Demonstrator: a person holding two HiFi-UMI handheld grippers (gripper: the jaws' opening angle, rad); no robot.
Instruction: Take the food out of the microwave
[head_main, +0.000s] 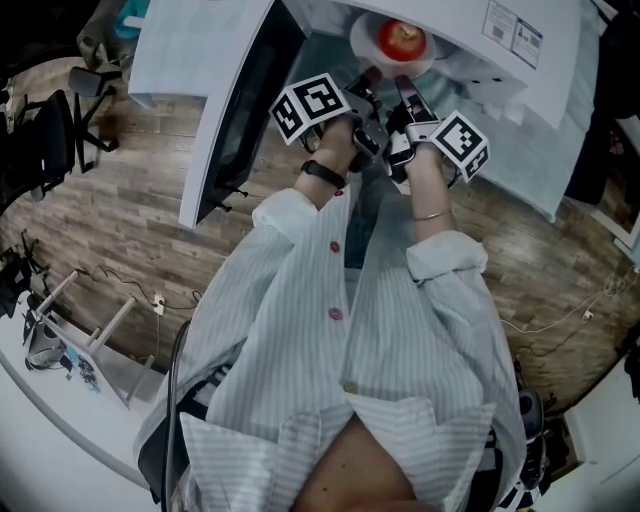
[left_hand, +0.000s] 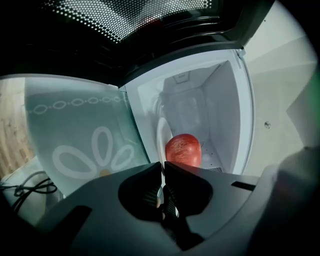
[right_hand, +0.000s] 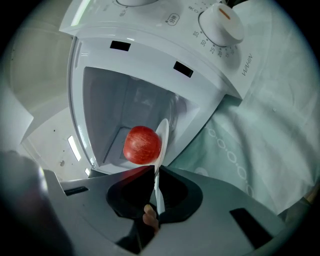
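Seen from above, a person in a striped shirt reaches both arms toward an open white microwave (head_main: 520, 45), its door (head_main: 240, 100) swung wide to the left. The food is a red apple (head_main: 402, 38) on a small white plate (head_main: 362, 48), at the mouth of the oven cavity; whether the plate rests on the oven floor or hangs clear of it cannot be told. The left gripper (head_main: 368, 78) and the right gripper (head_main: 403, 86) sit side by side at the plate's near edge. In the left gripper view the fingers are pressed almost together, pinching the thin rim of the plate (left_hand: 161, 135), with the apple (left_hand: 183, 150) just beyond them. In the right gripper view the fingers likewise pinch the rim (right_hand: 162, 137), the apple (right_hand: 142, 145) resting against the plate's face beside them. A timer dial (right_hand: 220, 22) sits on the oven's front panel, and a pale green patterned cloth (right_hand: 250, 160) lies below. The plate looks stiff, smooth and breakable, so the rim is the sensible hold. The apple is round, firm, fairly heavy and loose, likely to roll off if the plate tips.
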